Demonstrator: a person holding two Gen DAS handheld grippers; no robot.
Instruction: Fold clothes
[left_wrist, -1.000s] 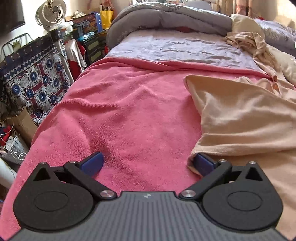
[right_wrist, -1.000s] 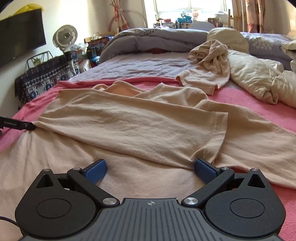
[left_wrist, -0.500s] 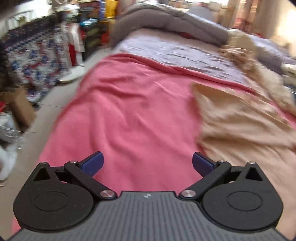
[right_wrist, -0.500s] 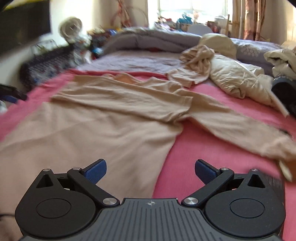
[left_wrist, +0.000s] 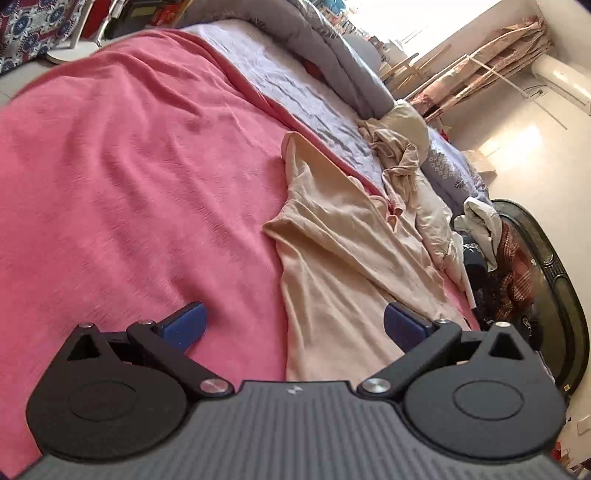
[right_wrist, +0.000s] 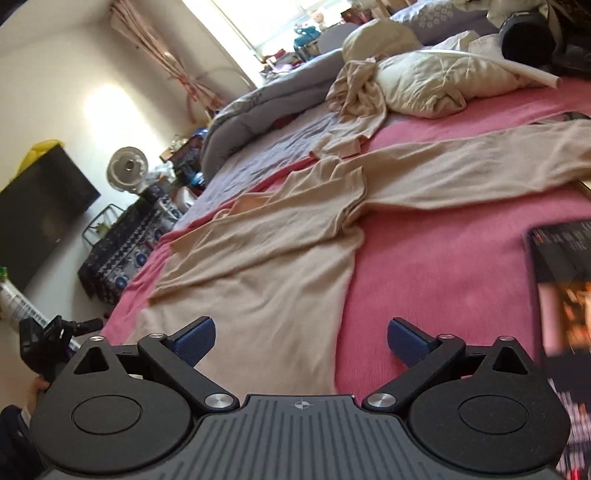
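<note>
Beige garment (right_wrist: 273, 266) lies spread on the pink blanket (left_wrist: 129, 177) covering the bed; one sleeve folded across the chest, the other sleeve (right_wrist: 480, 166) stretched out toward the right. Your left claw (left_wrist: 295, 325) sits over the garment's left edge, pads spread wide, pinching nothing. Your right claw (right_wrist: 301, 341) sits over the garment's lower right edge, also spread wide and empty. Beyond: a crumpled beige heap (right_wrist: 360, 88) beside a cream quilt (right_wrist: 424, 81), grey duvet (left_wrist: 332, 48) at the head. A dark, blurred flat item (right_wrist: 565, 295), possibly a book, lies at right.
</note>
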